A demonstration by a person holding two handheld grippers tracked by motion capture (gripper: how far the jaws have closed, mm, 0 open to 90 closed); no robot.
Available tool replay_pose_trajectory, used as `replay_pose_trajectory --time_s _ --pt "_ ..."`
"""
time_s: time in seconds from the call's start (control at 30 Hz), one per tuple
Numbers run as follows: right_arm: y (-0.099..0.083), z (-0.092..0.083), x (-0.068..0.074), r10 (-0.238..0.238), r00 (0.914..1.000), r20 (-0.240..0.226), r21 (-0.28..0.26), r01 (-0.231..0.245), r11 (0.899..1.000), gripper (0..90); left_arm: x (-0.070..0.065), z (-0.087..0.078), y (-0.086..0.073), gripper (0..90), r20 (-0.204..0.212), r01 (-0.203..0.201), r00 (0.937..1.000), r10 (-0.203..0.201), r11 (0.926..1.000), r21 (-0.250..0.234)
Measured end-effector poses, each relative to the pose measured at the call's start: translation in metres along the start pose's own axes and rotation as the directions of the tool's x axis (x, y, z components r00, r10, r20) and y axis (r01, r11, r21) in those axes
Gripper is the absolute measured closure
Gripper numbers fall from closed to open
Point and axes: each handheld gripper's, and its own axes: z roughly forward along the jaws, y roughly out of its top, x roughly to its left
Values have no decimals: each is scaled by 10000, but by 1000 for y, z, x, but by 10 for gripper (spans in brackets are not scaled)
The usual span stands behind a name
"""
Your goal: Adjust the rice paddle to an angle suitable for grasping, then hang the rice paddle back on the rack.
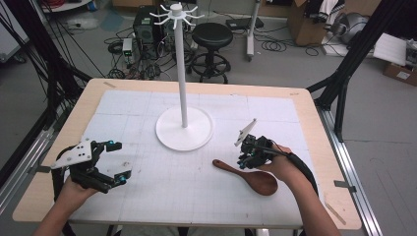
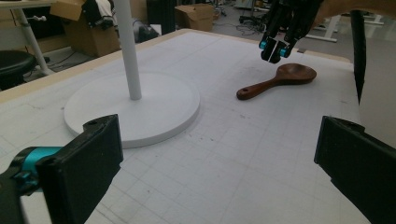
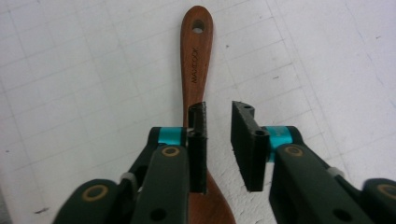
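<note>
In the high view, the wooden spoon lies flat on the white gridded mat that covers the counter, its handle pointing toward the round base of the white rack stand. The right gripper hangs just above the spoon's neck, held by the person's right hand. At the near left corner of the mat the left gripper sits in the left hand, its fingers spread wide with nothing between them.

In the left gripper view, its two black fingers stand far apart over bare mat. Beyond them rise the stand's base and pole, and farther off the spoon rests on the mat with the right gripper above its handle, clear of the wood.

In the right gripper view, the fingers point down at the spoon. They stand a narrow gap apart and do not press on the handle; the spoon lies below them, its handle running away upward, a hole near its end.
</note>
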Motion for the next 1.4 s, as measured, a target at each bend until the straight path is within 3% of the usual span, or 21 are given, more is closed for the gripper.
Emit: replay_pose_trajectory --time_s 0.53,1.03,1.4 --pt "3 -16 16 -302 9994 190 208 298 9993 510 2 0 -1 18 107 57 9999 -57 10000 -41" --pt "8 -18 18 -272 9982 525 638 238 9977 440 3 1 -2 17 50 77 10000 -78 9999 87" --pt "11 -17 18 -313 9985 448 782 277 9966 431 5 3 -2 17 -12 96 10000 -95 9999 124"
